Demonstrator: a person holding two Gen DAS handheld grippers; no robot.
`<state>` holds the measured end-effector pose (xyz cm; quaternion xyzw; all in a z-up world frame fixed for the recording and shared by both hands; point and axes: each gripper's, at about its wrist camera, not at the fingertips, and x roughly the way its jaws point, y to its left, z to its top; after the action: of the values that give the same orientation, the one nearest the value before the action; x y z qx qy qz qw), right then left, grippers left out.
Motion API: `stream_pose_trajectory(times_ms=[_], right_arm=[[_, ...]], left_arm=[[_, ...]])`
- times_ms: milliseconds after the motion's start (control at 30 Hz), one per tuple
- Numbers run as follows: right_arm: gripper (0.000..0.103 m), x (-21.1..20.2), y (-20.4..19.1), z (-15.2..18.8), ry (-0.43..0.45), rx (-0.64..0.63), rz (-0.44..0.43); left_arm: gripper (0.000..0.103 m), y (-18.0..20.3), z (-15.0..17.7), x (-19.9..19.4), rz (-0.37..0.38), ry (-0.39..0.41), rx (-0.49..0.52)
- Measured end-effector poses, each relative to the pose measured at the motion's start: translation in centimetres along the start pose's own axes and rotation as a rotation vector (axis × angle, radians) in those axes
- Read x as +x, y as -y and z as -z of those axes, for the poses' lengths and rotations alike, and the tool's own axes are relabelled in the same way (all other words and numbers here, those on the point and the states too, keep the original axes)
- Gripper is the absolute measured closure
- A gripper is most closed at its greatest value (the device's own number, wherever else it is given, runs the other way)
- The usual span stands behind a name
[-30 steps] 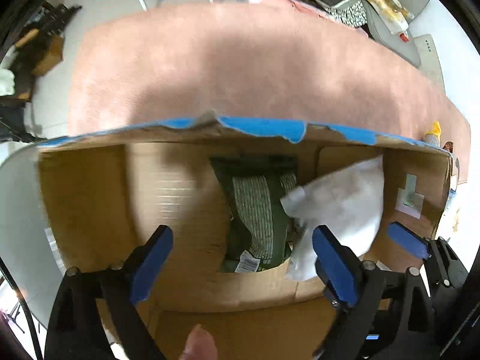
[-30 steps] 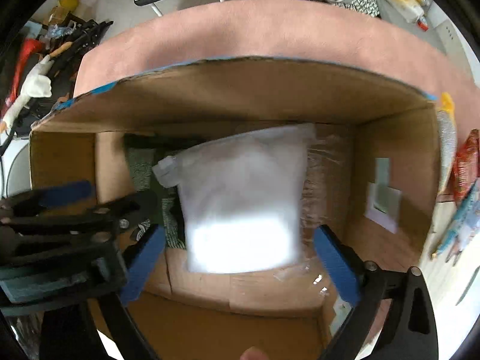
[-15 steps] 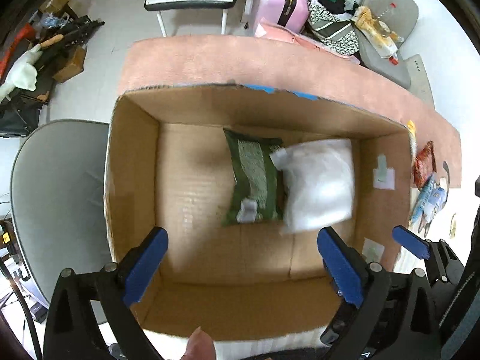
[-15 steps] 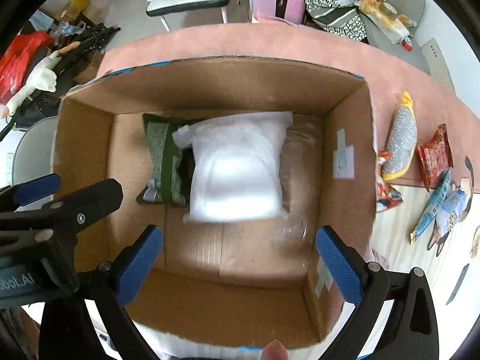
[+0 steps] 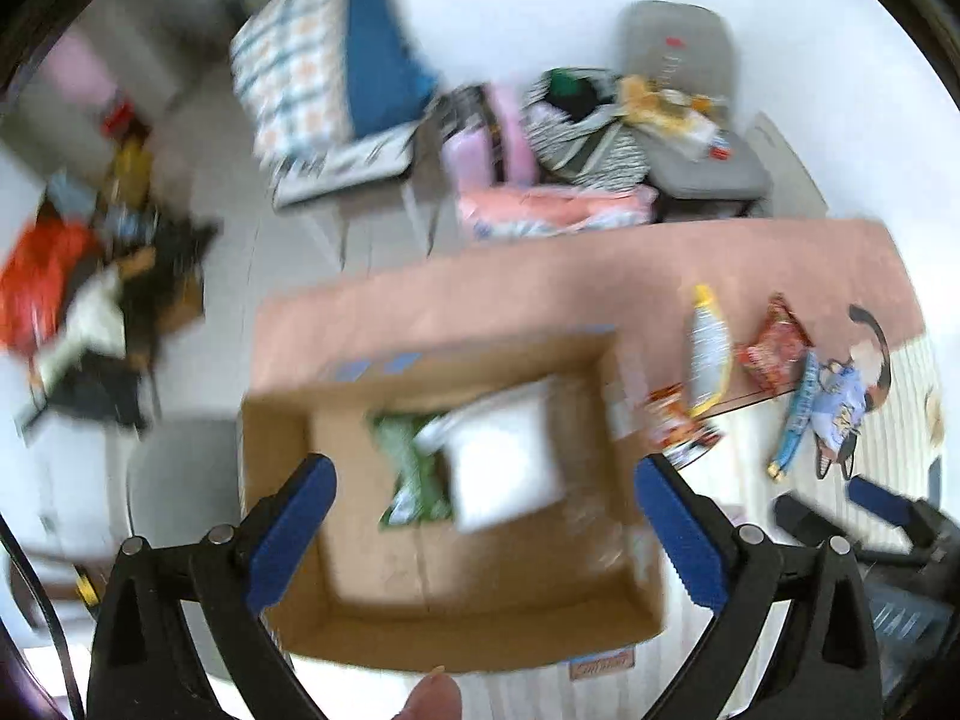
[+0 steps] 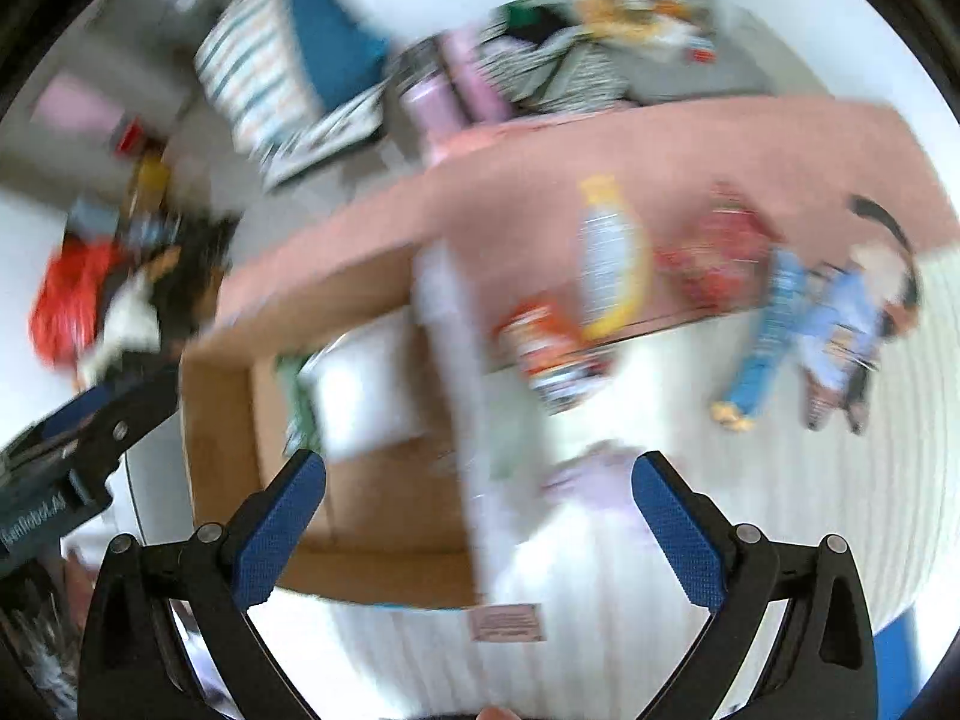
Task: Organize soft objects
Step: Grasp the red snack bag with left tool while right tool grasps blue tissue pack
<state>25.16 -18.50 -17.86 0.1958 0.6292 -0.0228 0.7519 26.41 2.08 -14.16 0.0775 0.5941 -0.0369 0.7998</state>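
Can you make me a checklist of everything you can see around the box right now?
Surface: pink cloth beside a pale ribbed mat; pictures blurred.
Job's things: open cardboard box holds a white bag partly over a green pack.
Clutter: yellow-edged packet, red packet, blue packets, another snack pack, all outside the box.
Grippers: left gripper and right gripper open, holding nothing.
Cables: dark cable at the left view's edge.
Surroundings: chairs, bags and clothes heaped on the floor.

Both wrist views look down from high above, sharing the cardboard box (image 5: 456,630) (image 6: 228,420).
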Motion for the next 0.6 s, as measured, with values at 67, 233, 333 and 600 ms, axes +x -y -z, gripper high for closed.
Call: stream_pose_trajectory(times_ms=[67, 233, 333, 600], right_arm=[[0.000, -0.1, 5.7, -1.6, 0.019, 0.113, 0.029], [0.000, 4.2, 19.8, -4.8, -0.044, 0.415, 0.082], [0.007, 7.8, 25.1, -6.1, -0.108, 0.513, 0.062], [0.019, 13.1, 31.1, -6.9, -0.173, 0.631, 0.021]], left_arm=[[0.001, 4.3, -1.9, 0.8, 0.024, -0.012, 0.086], [0.001, 16.0, -6.3, 7.3, 0.057, -0.141, 0.293], [0.001, 22.9, -7.9, 12.1, 0.034, -0.189, 0.432], [0.012, 31.0, -8.6, 21.2, 0.026, -0.335, 0.575]])
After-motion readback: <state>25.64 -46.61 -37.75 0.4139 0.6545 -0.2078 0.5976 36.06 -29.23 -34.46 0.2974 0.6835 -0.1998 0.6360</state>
